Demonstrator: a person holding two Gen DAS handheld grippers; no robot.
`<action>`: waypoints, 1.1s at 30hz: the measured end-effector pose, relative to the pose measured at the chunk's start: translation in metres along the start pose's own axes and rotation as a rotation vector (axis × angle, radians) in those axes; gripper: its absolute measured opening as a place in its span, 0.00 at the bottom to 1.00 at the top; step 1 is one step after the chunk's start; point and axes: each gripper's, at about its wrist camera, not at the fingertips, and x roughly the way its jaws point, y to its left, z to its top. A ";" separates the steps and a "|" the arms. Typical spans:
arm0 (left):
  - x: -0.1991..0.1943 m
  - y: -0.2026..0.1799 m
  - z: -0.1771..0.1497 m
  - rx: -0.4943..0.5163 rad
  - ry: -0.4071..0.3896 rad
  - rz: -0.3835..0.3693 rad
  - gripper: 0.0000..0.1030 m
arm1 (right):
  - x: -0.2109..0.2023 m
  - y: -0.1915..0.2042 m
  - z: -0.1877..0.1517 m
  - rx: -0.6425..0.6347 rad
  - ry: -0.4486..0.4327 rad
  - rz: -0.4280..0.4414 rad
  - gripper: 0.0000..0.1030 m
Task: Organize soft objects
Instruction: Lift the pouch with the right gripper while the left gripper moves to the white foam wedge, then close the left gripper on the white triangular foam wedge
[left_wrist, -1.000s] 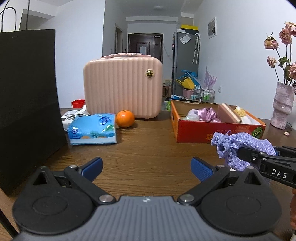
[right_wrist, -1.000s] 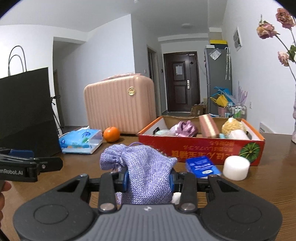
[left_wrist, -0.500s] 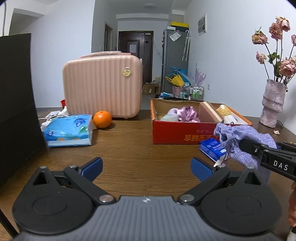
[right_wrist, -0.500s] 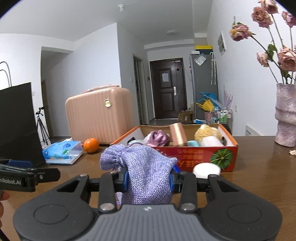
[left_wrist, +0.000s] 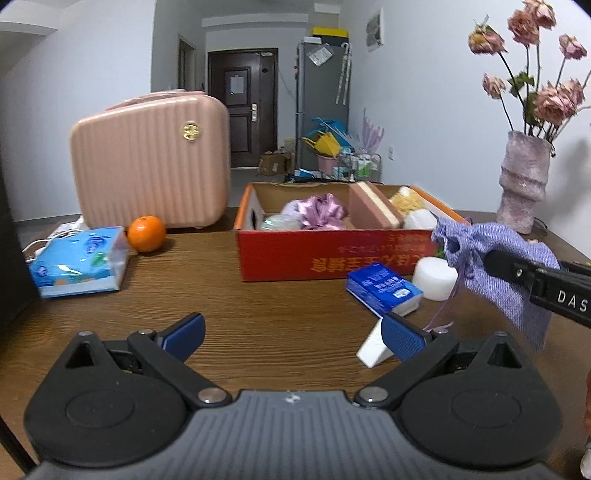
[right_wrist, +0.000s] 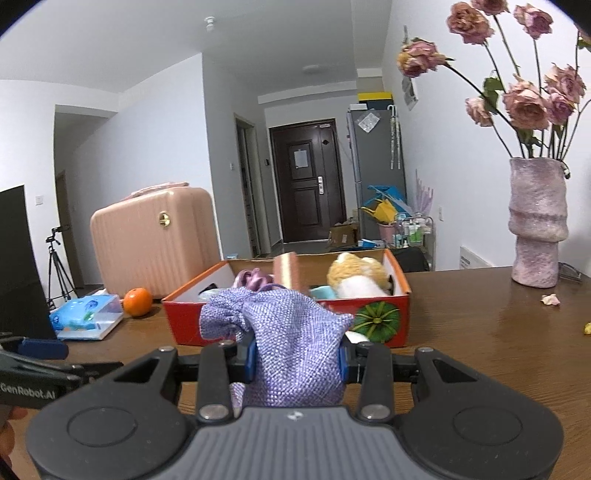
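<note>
Left wrist view: the left gripper (left_wrist: 291, 328) is wide open and empty; the red box (left_wrist: 332, 258) has come nearer than before.

Right wrist view: the right gripper (right_wrist: 295, 360) pinches the purple pouch (right_wrist: 284, 328), now just before the box, so dropping it in seems next.

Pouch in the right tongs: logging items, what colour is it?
Lilac woven pouch, clearest in the right wrist view.
</note>
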 end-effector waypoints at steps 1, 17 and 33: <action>0.002 -0.004 0.000 0.004 0.004 -0.004 1.00 | 0.000 -0.002 0.000 0.002 0.000 -0.004 0.36; 0.050 -0.055 -0.009 0.094 0.096 -0.061 1.00 | 0.003 -0.033 0.001 0.017 0.005 -0.071 0.36; 0.082 -0.072 -0.004 0.121 0.120 -0.096 0.85 | 0.012 -0.042 -0.001 0.023 0.023 -0.117 0.37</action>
